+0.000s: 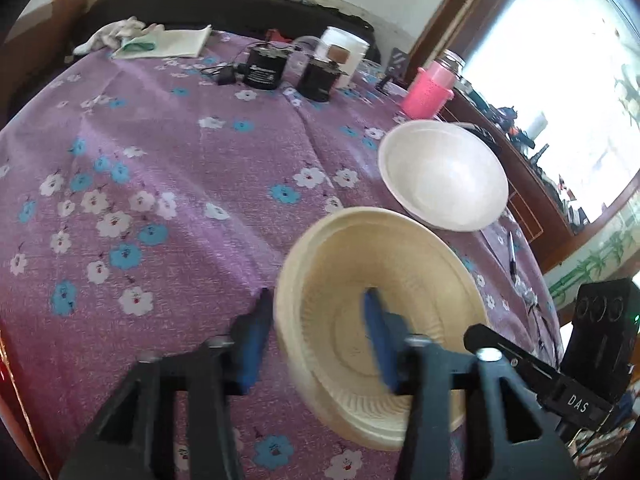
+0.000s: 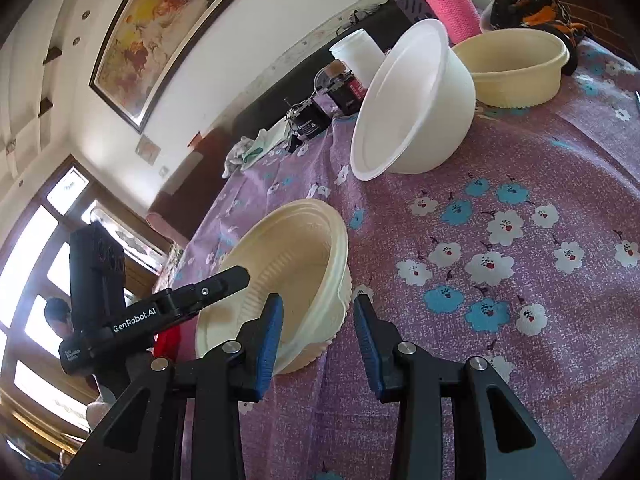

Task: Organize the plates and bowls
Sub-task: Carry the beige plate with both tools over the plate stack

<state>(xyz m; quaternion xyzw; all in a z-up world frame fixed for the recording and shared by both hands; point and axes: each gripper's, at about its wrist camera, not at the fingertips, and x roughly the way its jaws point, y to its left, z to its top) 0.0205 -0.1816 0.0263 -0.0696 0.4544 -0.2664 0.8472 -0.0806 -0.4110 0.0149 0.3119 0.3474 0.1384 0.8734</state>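
Note:
A cream ribbed bowl (image 1: 400, 272) (image 2: 296, 256) sits on the purple flowered tablecloth (image 1: 180, 160), close in front of both grippers. My left gripper (image 1: 316, 300) is open and straddles the bowl's left rim, one blue pad outside and one inside, with gaps showing. My right gripper (image 2: 316, 300) is open and straddles the opposite rim, its outer pad clear of the wall. A finger of each gripper shows in the other's view, the left's (image 2: 216, 286) and the right's (image 1: 500, 354). A white bowl (image 1: 444, 176) (image 2: 416, 108) lies tilted farther back. Behind it stands a cream round tub (image 2: 516, 72).
At the table's back are a pink-sleeved bottle (image 1: 428, 92) (image 2: 452, 4), black jars (image 1: 262, 68), a white container (image 1: 344, 52) and folded cloths (image 1: 160, 42). A dark patterned bundle (image 2: 528, 4) lies beyond the tub. The table edge (image 1: 520, 280) runs just right of the bowls. A person (image 2: 56, 312) is by the window.

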